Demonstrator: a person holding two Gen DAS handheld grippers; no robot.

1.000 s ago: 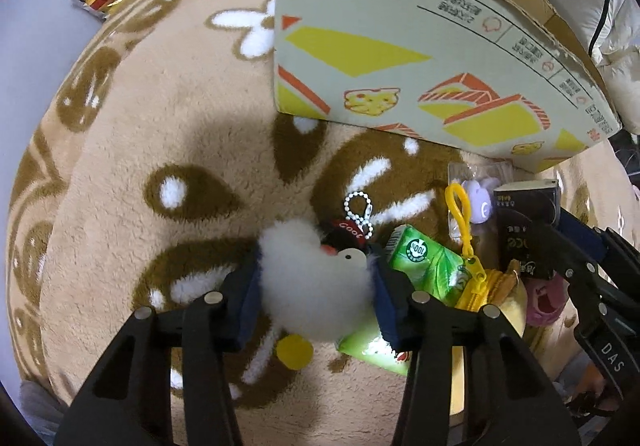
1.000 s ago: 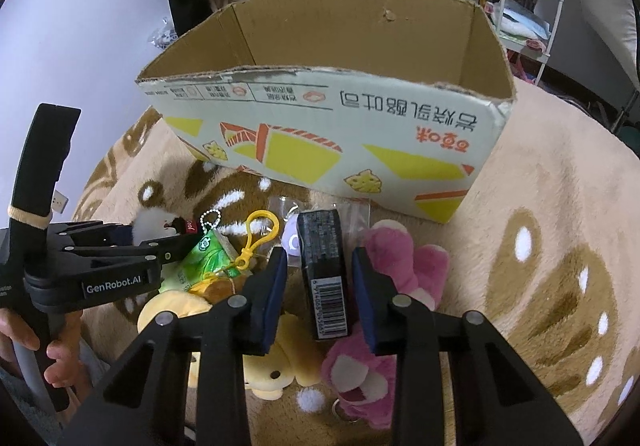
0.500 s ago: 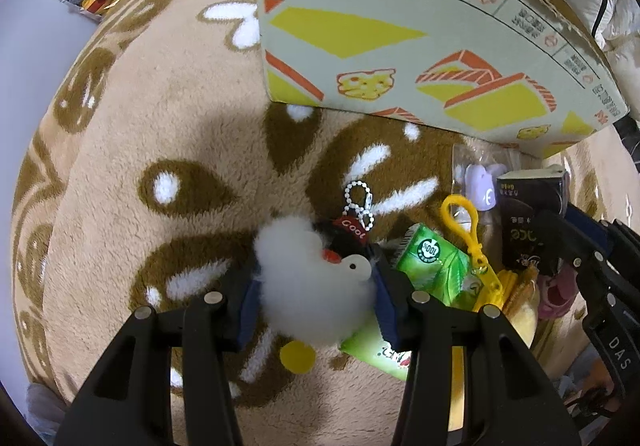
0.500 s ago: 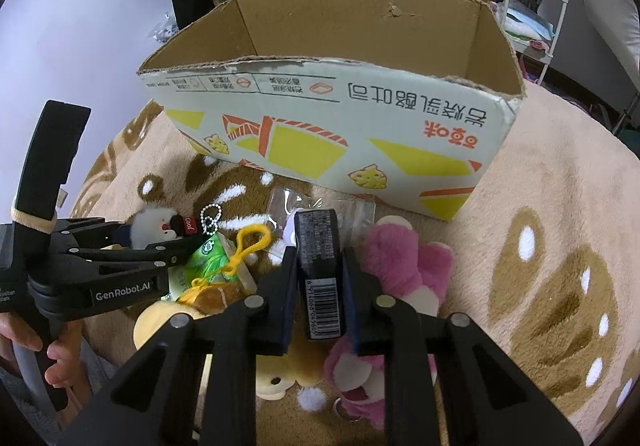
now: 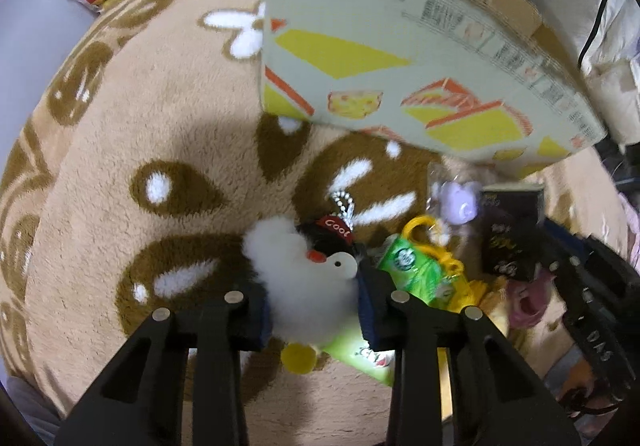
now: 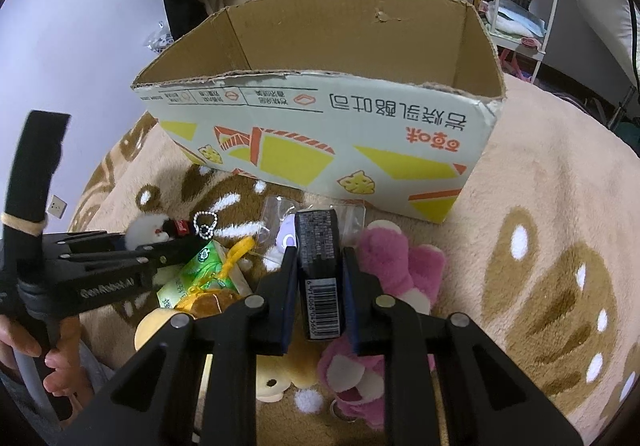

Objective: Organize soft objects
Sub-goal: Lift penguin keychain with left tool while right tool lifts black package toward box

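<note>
Plush chick (image 5: pixel 308 282), white and fluffy, sits squeezed between the left gripper (image 5: pixel 314 306) pads, jaws closed partway onto it, just clear of the rug (image 5: pixel 120 149). Across to the right, the right gripper (image 6: pixel 318 286) clamps a black carton (image 6: pixel 320 270) narrowly, its long axis running straight along the fingers. Cardboard box (image 6: pixel 360 57) stands open-topped directly ahead of both, beyond the toy pile; right looks nearer its mouth.

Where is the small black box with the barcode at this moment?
In the right wrist view, the black box sits clamped in the right gripper, with the pink plush to its right and the cardboard box behind.
</note>
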